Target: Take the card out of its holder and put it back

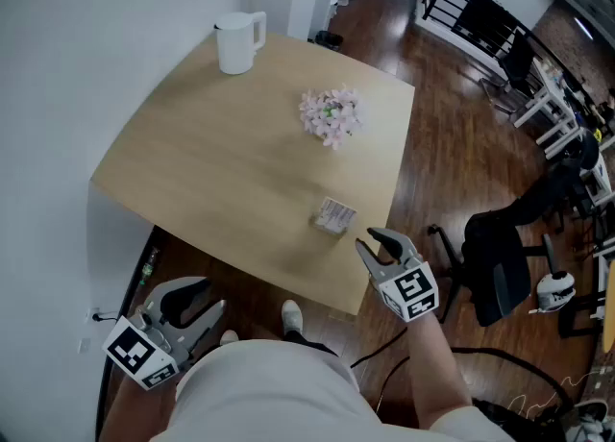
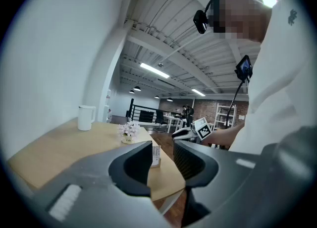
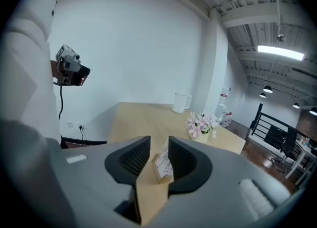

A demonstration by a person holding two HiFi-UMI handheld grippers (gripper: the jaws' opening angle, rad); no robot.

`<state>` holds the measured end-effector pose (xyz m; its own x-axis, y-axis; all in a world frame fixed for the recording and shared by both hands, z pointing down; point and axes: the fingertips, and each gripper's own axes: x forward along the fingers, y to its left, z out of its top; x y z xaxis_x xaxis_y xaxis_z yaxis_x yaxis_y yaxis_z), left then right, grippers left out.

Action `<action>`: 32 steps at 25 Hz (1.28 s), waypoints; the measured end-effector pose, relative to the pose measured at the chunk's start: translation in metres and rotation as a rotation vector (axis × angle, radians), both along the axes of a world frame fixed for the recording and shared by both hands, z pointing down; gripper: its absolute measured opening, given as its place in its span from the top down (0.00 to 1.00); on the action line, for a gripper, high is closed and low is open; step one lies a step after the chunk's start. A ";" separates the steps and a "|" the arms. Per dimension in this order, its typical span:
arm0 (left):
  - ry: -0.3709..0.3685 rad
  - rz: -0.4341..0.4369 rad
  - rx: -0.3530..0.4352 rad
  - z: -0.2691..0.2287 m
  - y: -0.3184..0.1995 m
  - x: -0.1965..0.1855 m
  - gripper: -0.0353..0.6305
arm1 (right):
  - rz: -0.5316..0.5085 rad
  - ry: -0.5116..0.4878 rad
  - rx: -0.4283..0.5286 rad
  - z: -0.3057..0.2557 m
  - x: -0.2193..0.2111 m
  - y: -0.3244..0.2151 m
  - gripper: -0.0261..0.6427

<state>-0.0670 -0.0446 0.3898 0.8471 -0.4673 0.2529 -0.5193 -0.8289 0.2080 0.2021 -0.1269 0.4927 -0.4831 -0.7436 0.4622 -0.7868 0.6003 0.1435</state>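
A small wooden holder with a white printed card stands near the table's front right corner. It also shows in the right gripper view, as the card holder, and in the left gripper view, as the card holder. My right gripper hovers just off the table's edge, a short way from the holder. In its own view the right gripper is open, with the holder framed in the gap beyond the jaws and untouched. My left gripper is held low by my body, below the table's edge. The left gripper is open and holds nothing.
A white jug stands at the far left corner of the wooden table. A pot of pink flowers sits mid-table towards the right. A black office chair is on the floor to the right. A white wall runs along the left.
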 end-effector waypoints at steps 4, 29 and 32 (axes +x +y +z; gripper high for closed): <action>0.001 -0.053 -0.003 0.003 -0.022 0.024 0.74 | -0.065 0.008 -0.032 0.028 0.019 -0.049 0.77; -0.050 -0.253 -0.080 0.014 -0.050 0.043 0.74 | -0.343 -0.107 -0.302 0.114 0.000 -0.095 0.92; -0.050 -0.255 -0.078 0.013 -0.048 0.041 0.74 | -0.344 -0.116 -0.303 0.109 0.000 -0.094 0.93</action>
<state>-0.0261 -0.0931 0.4029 0.6903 -0.6413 0.3351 -0.7203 -0.6526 0.2351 0.2022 -0.2213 0.6017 -0.7387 -0.3713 0.5626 -0.5357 0.8300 -0.1556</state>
